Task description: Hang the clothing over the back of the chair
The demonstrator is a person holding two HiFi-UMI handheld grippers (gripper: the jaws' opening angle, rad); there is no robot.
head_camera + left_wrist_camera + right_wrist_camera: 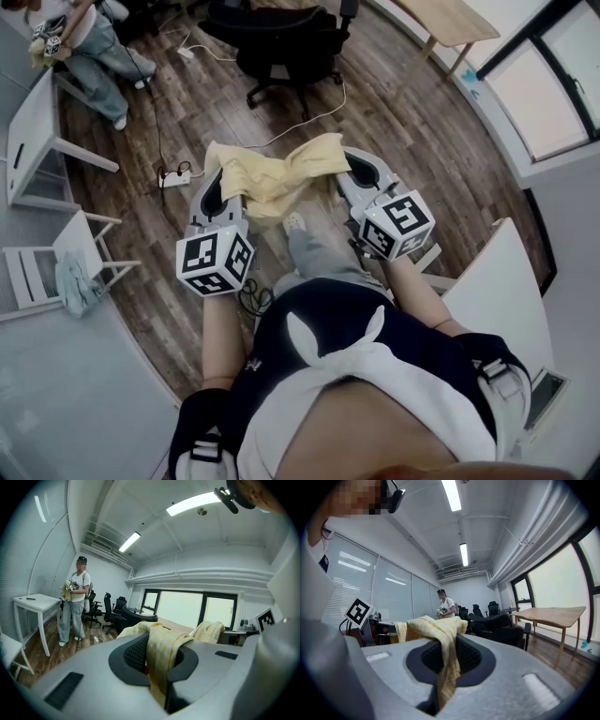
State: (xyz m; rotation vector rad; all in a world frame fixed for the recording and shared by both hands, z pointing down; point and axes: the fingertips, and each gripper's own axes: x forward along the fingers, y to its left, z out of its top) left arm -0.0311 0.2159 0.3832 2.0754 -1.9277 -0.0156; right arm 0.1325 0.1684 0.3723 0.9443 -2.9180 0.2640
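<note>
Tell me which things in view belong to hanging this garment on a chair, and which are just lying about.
Job: yellow garment, clamped by the left gripper and right gripper; probably the black office chair ahead, as the likely hanging spot.
Lying about: white chair with a pale blue cloth, white table, wooden table, power strip, another person standing.

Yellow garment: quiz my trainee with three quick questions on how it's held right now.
1. True or false: the left gripper is shut on the yellow garment.
2. The right gripper holds: A nothing; B the same garment; C a power strip.
3. Name the black furniture on the floor beyond the garment in the head view.
Key: 1 true; 2 B; 3 the office chair.
</note>
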